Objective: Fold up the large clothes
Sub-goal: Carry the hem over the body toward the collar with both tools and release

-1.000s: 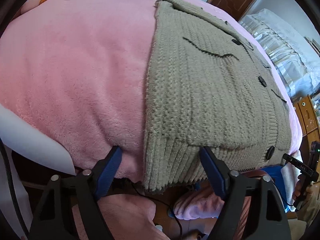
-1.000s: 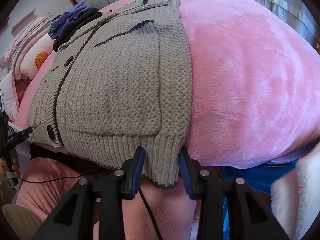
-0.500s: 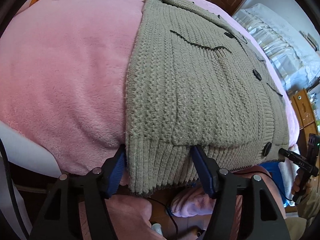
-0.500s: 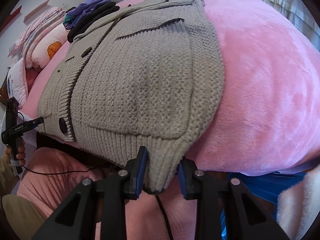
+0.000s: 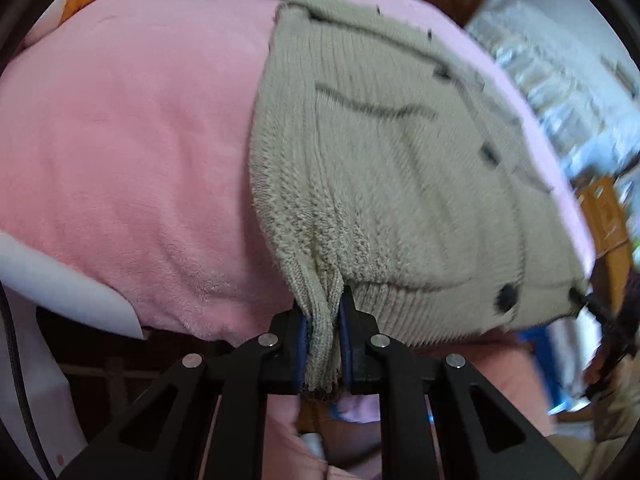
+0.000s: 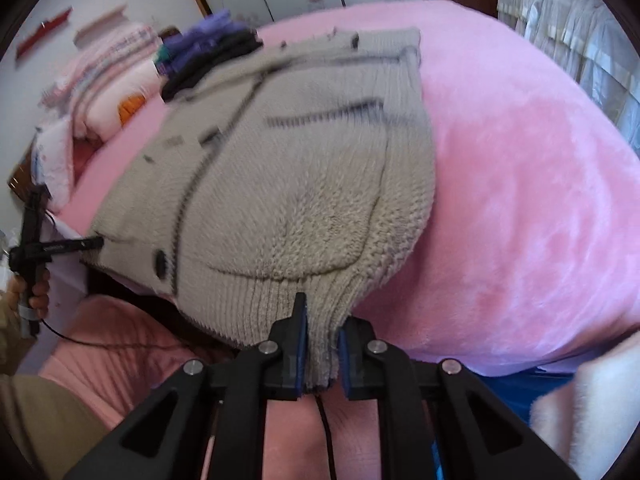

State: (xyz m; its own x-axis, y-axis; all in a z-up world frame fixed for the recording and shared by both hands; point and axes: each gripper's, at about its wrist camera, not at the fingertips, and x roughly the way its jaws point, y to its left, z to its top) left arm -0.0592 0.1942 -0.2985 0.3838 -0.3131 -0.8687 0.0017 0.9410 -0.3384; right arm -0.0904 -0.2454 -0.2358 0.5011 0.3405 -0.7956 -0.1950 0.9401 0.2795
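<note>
Both claws had closed since 1 second earlier, bunching the cardigan's point(image 5: 384, 184) ribbed hem between their pads. The left claw point(image 5: 324, 344) was clamped tight on 1 hem corner; the right claw point(image 6: 322, 354) gripped the other, its jaws closing further. The cardigan lay buttoned and flat on the pink bed point(image 6: 540, 184). The hem looked lifted, though blur hid detail; the fold itself remained undone.
</note>
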